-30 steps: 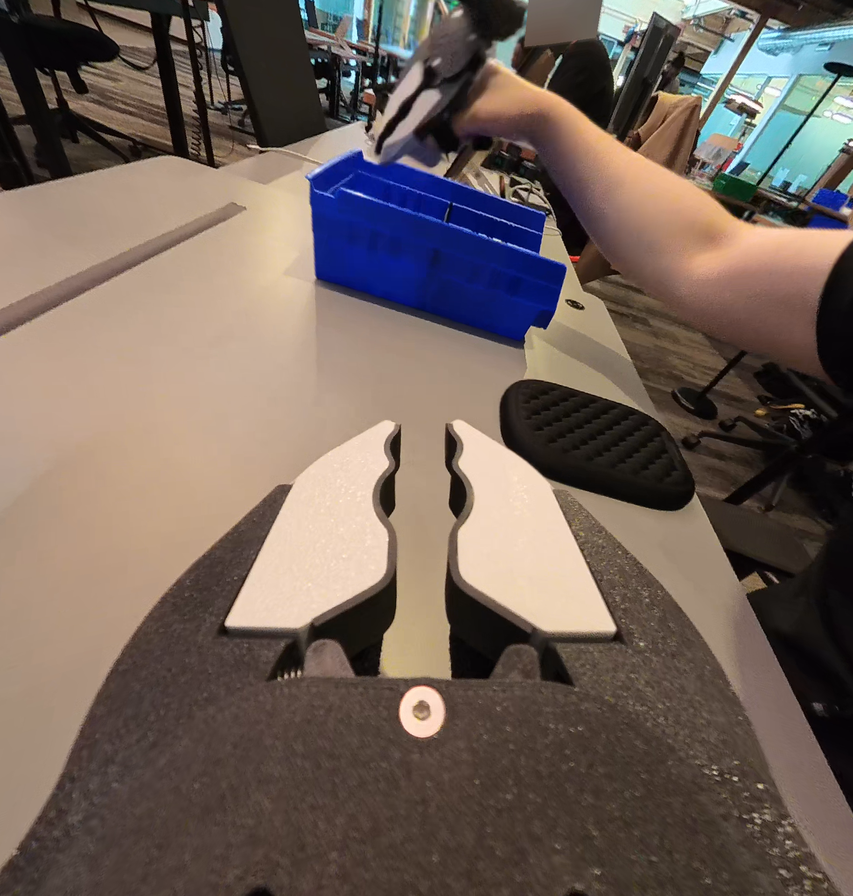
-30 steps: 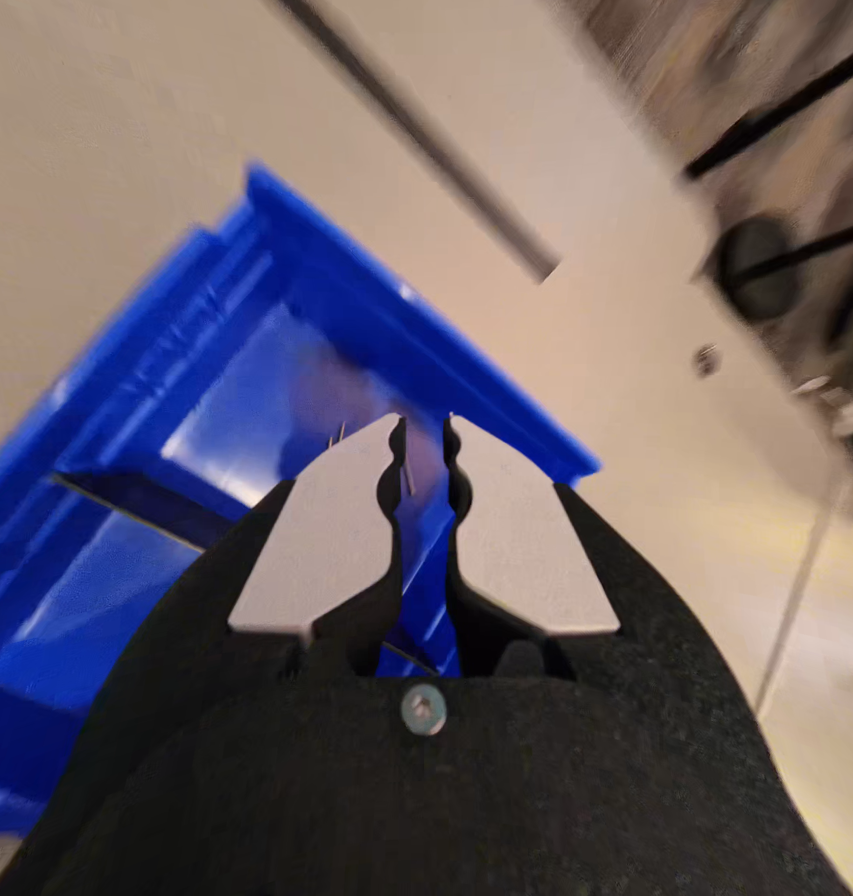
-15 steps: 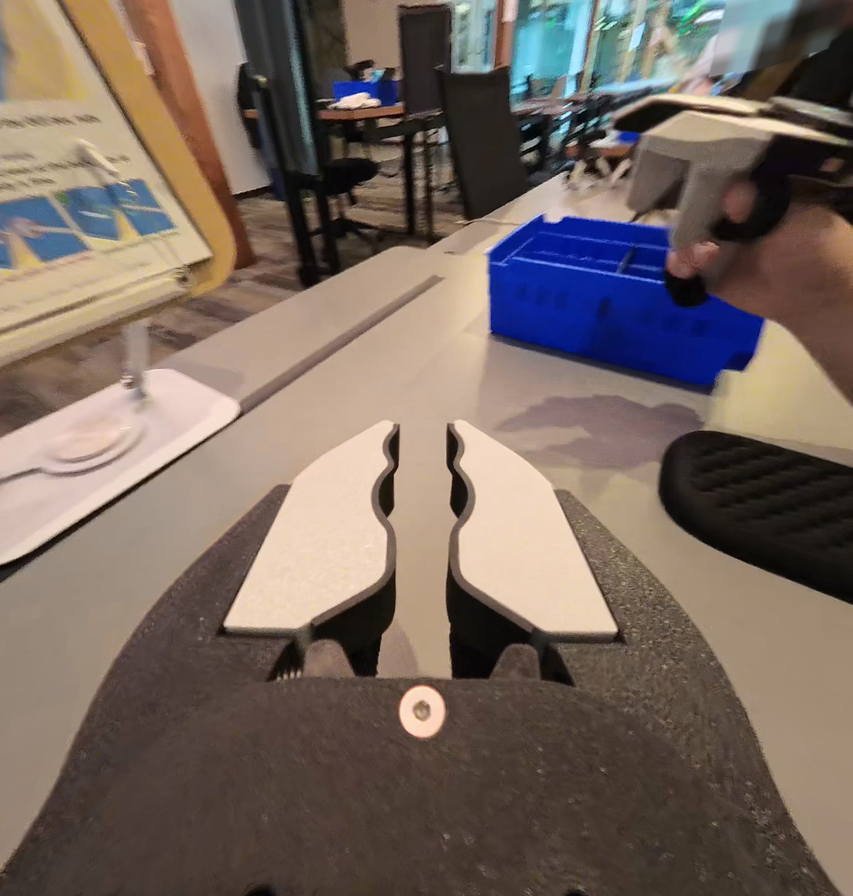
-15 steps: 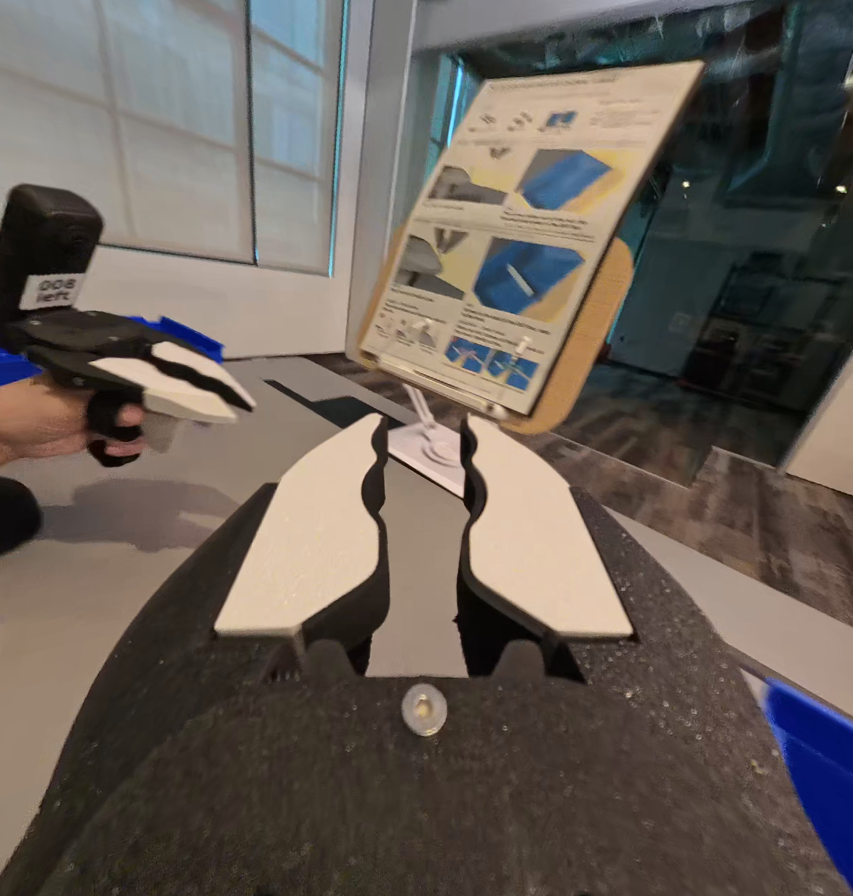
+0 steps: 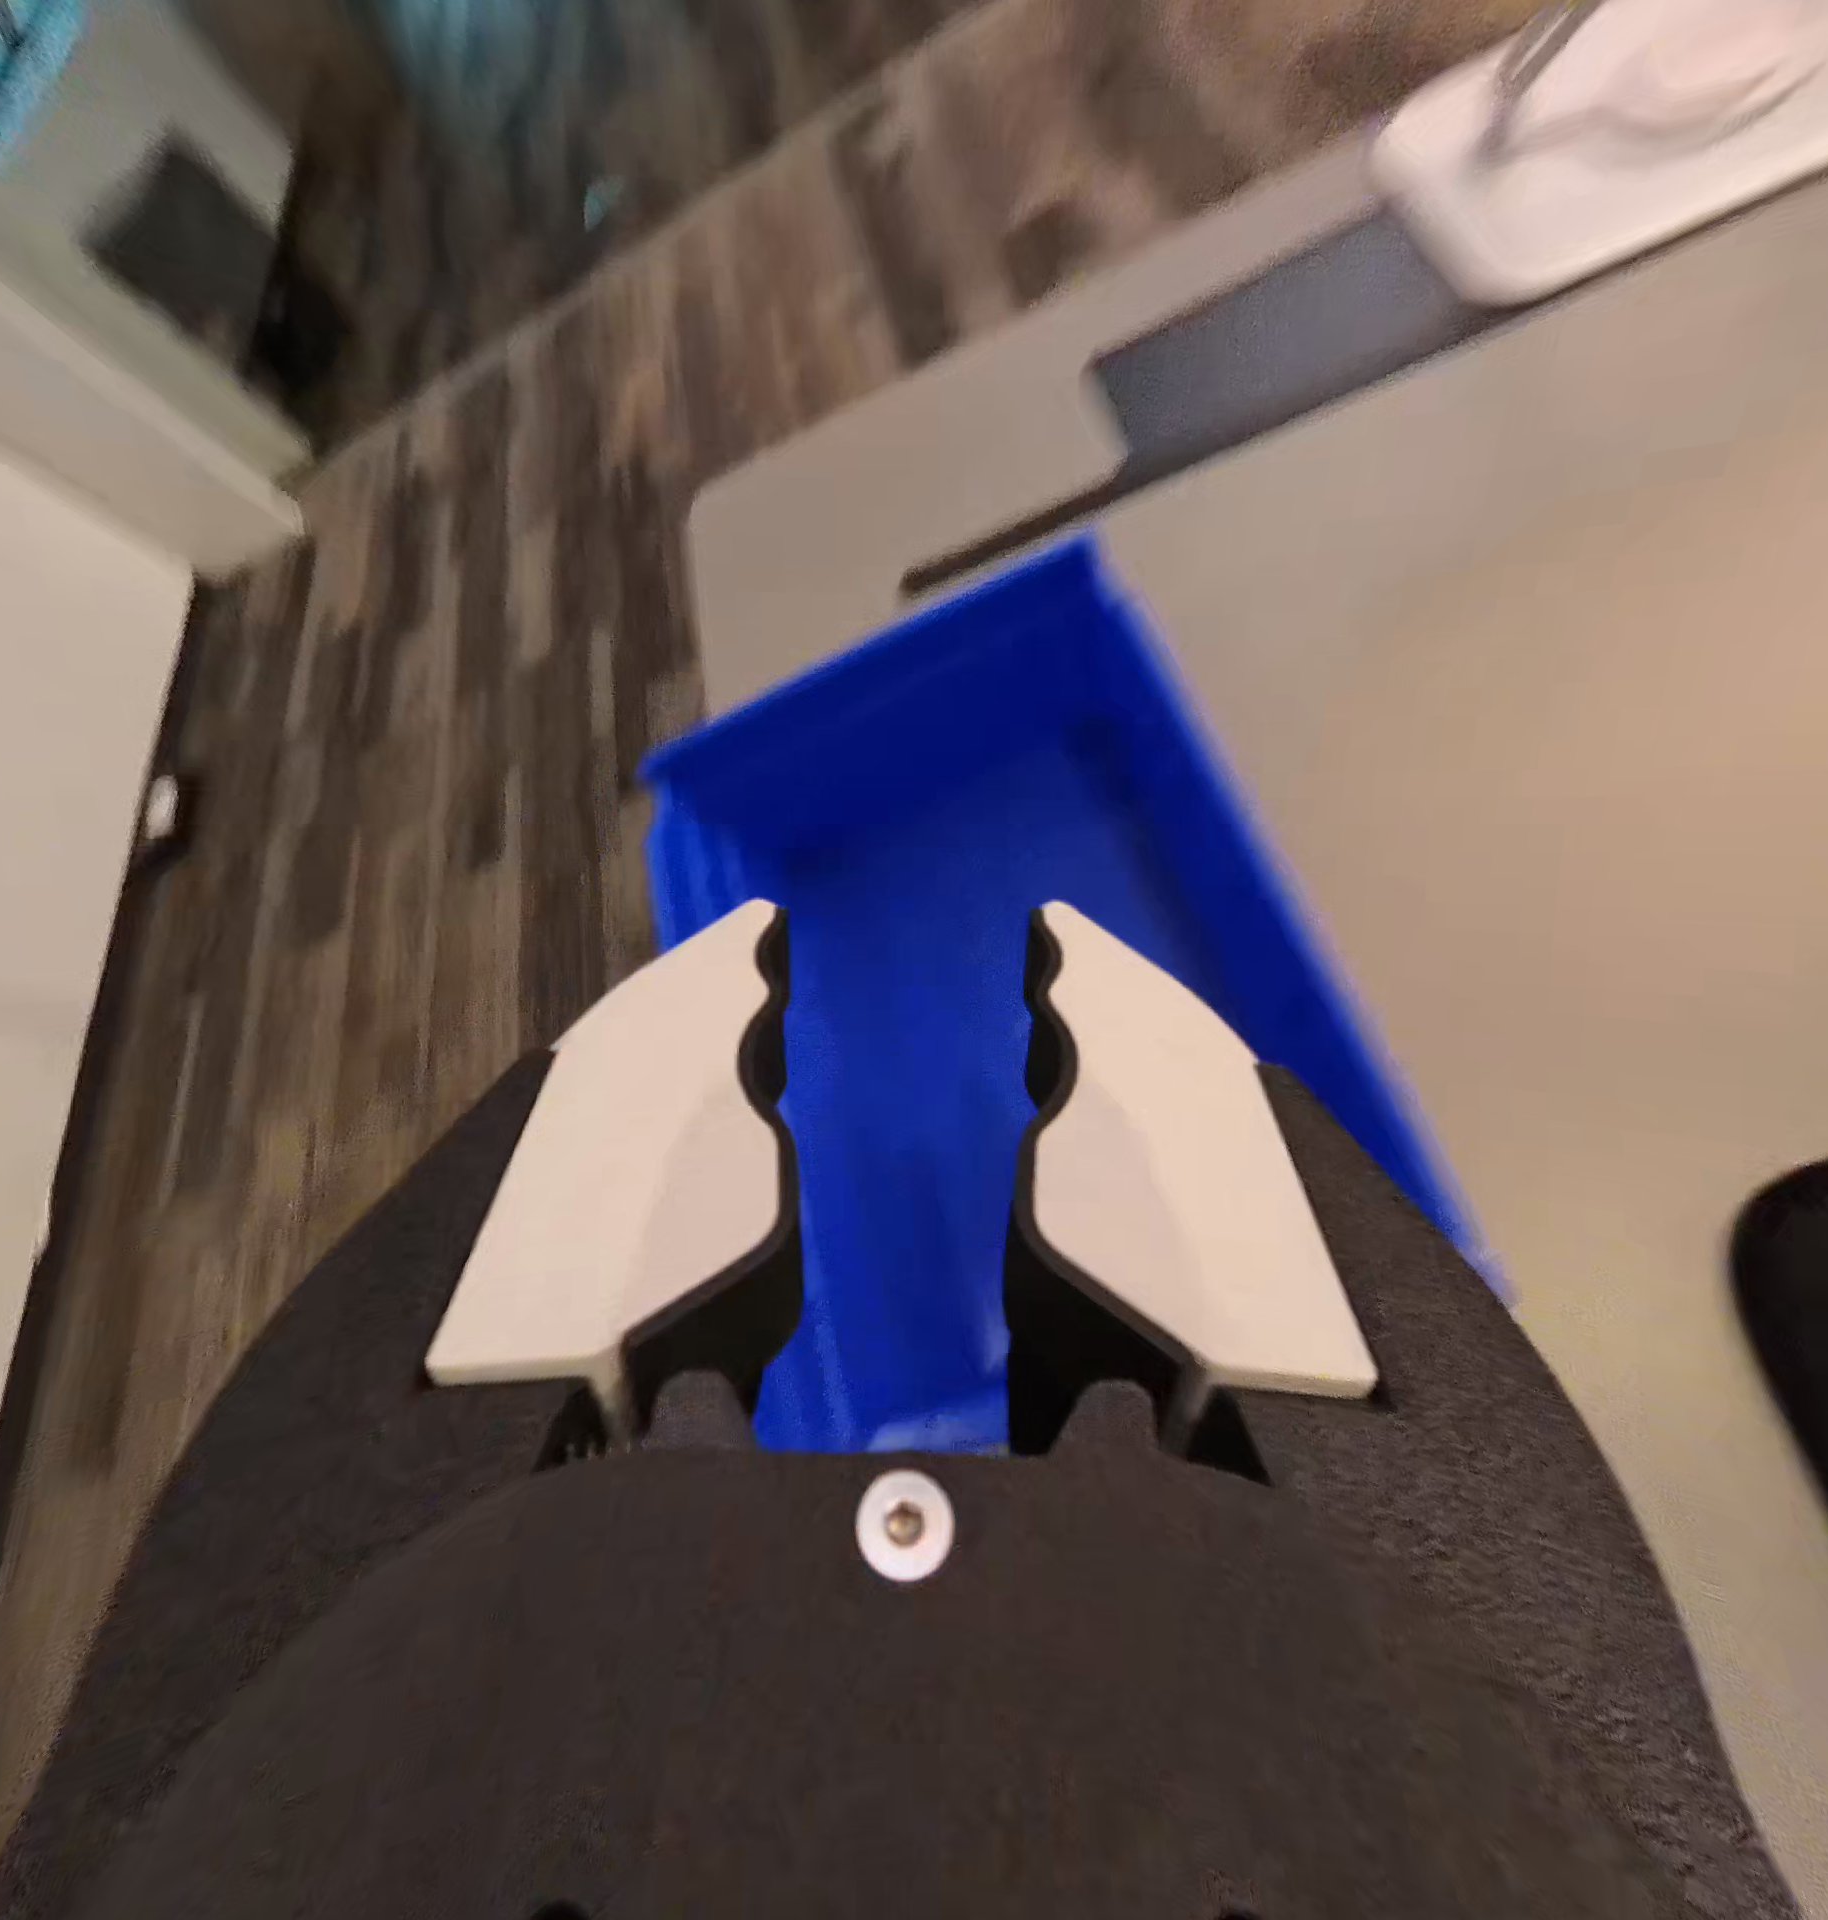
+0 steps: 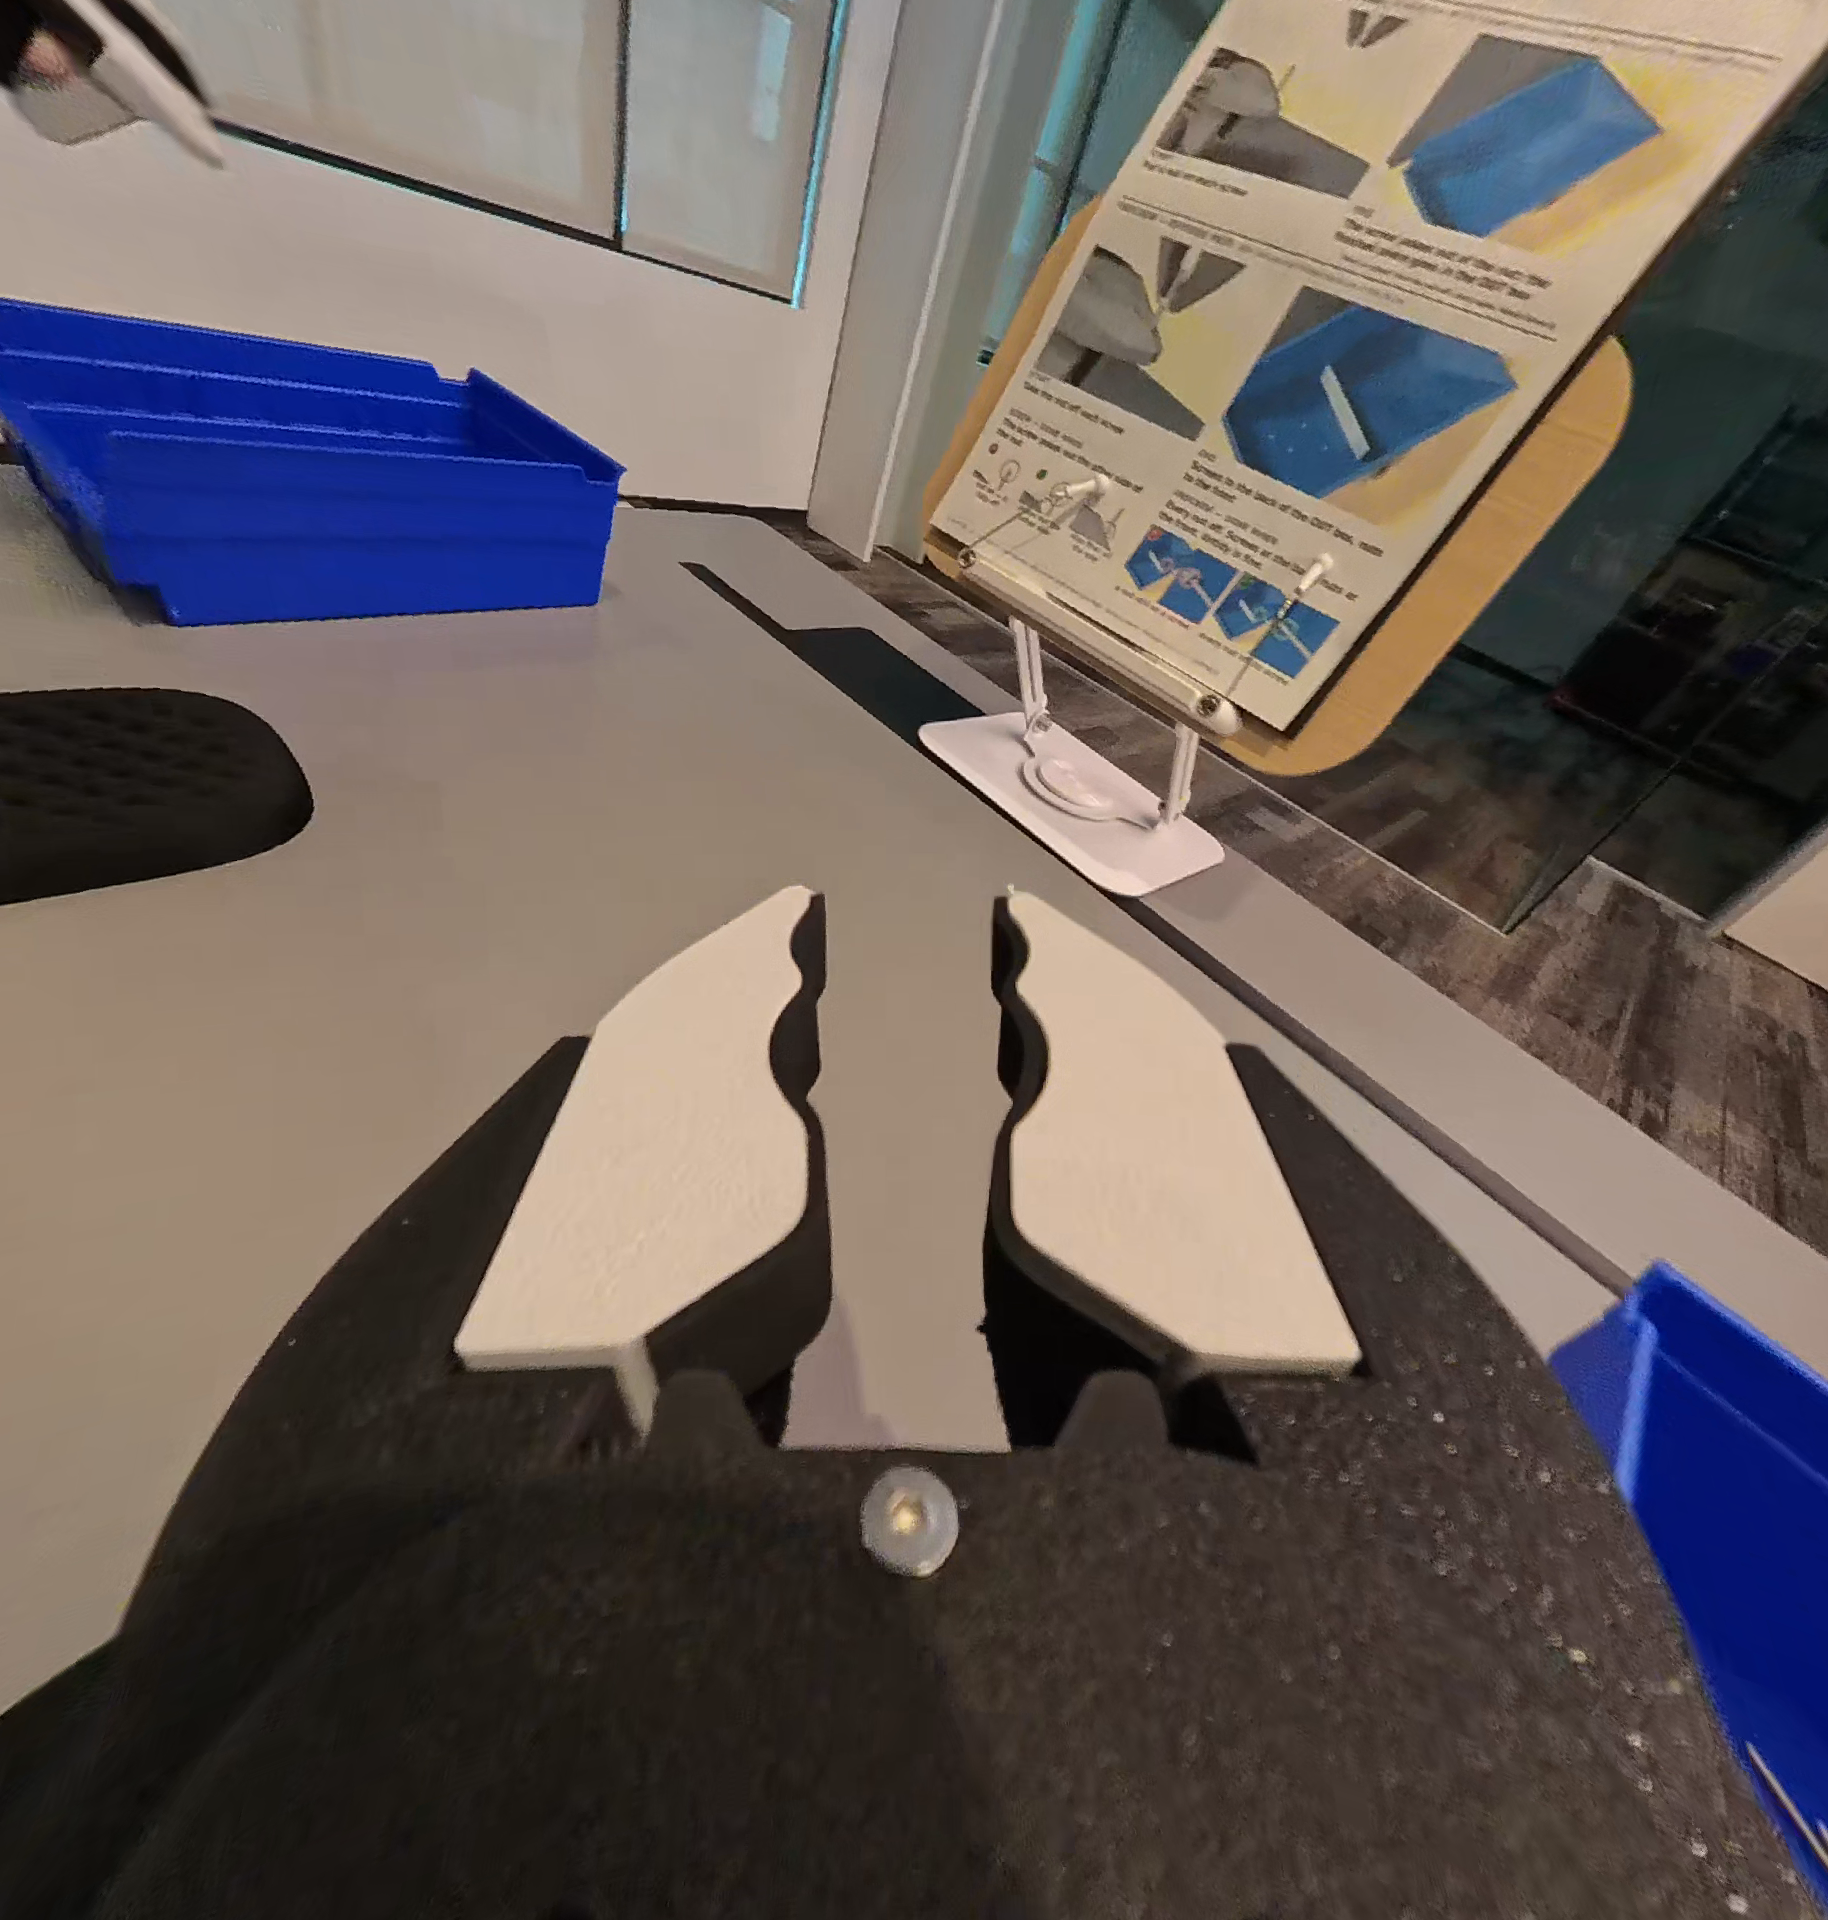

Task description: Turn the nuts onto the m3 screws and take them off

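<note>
My left gripper (image 5: 905, 914) is open and empty, pointing down into a blue bin (image 5: 951, 831); the view is blurred and no nuts or screws can be made out in it. My right gripper (image 6: 910, 899) is open and empty, low over the grey table (image 6: 474, 935). A second blue bin (image 6: 1762, 1507) sits close at its lower right, with a few thin silver screws (image 6: 1809, 1834) showing inside. In the right wrist view the left gripper (image 6: 131, 73) shows blurred at top left, above the far blue bin (image 6: 297, 488).
A black textured pad (image 6: 99, 790) lies on the table between the bins; it also shows in the left wrist view (image 5: 1814, 1382). An instruction board on a white stand (image 6: 1076, 800) is at the table's far edge. Floor lies beyond the table edge. The tips of one gripper are about 60 cm away from the tips of the other.
My left gripper swung from low over the table to above the far blue bin, tilted down into it, and opened wider. My right gripper opened slightly wider and barely moved.
</note>
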The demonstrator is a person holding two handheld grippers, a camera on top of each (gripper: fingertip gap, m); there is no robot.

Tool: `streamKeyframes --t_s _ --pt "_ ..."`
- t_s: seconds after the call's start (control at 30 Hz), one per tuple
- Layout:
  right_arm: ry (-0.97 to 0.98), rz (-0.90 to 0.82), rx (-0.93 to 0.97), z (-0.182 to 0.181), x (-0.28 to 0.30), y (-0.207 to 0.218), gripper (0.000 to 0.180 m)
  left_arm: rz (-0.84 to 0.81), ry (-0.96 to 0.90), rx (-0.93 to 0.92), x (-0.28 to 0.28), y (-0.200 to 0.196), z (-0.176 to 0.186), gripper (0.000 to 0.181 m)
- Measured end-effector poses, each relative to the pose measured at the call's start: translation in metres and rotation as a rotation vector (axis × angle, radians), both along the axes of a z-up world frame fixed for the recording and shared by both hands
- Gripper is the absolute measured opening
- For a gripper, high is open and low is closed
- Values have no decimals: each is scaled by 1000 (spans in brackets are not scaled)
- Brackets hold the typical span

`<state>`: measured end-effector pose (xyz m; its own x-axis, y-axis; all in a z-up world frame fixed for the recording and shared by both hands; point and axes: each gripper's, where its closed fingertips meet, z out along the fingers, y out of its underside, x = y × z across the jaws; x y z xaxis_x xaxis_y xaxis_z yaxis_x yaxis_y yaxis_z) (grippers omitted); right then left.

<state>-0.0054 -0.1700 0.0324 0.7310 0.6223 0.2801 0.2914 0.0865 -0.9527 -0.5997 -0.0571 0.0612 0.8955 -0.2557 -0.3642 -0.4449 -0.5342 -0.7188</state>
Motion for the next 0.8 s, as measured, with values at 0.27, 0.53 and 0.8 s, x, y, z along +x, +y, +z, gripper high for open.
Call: streamKeyframes --t_s 0.27,0.53,0.8 --pt "11 -95 -42 -7 21 -16 30 173 -259 -350 -109 -3 -79 40" --pt "-20 -120 -63 -12 15 -32 31 236 -355 -610 -105 -3 -142 23" --pt "-63 -151 -60 -15 24 -42 31 290 -386 -619 -108 1 -148 5"
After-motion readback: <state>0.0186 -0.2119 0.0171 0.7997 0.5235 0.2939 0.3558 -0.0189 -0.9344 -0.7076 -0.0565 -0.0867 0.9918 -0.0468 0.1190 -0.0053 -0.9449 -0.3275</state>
